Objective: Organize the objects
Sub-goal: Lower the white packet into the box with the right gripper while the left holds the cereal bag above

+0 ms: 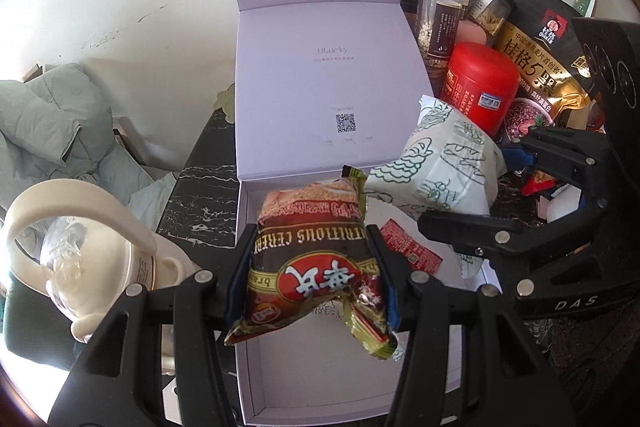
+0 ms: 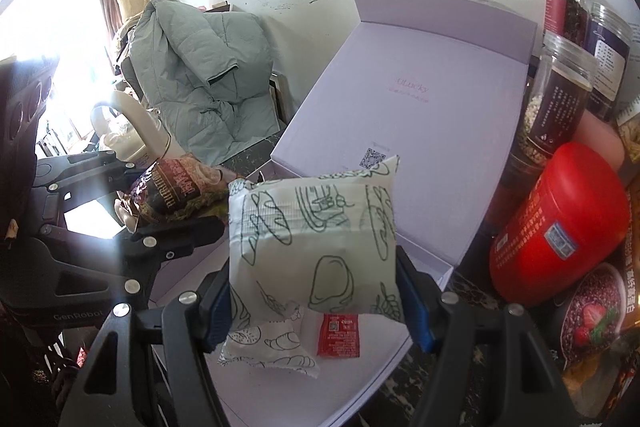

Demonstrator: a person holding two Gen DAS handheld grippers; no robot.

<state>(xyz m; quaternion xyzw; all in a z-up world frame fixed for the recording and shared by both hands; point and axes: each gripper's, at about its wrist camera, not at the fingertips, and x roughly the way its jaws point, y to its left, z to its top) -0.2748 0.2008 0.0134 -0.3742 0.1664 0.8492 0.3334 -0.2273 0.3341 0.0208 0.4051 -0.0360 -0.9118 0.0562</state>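
My left gripper [image 1: 312, 263] is shut on a brown and red cereal packet [image 1: 316, 259], held above the open white gift box [image 1: 280, 379]. In the right wrist view my right gripper [image 2: 316, 291] is shut on a white pouch printed with green bread drawings [image 2: 316, 239], also over the box [image 2: 352, 391]. The same pouch [image 1: 440, 163] and the right gripper [image 1: 476, 231] show at the right of the left wrist view. A small red sachet [image 2: 338, 335] and a second white printed pouch [image 2: 272, 347] lie on the box floor. The box lid [image 1: 328, 75] stands upright behind.
A red canister [image 1: 480, 87], several clear jars [image 1: 436, 19] and a black and gold oats bag [image 1: 540, 55] crowd the dark marble counter [image 1: 200, 195] right of the box. A white kettle [image 1: 80, 251] stands at the left. A grey-green padded jacket [image 2: 200, 79] lies beyond the counter.
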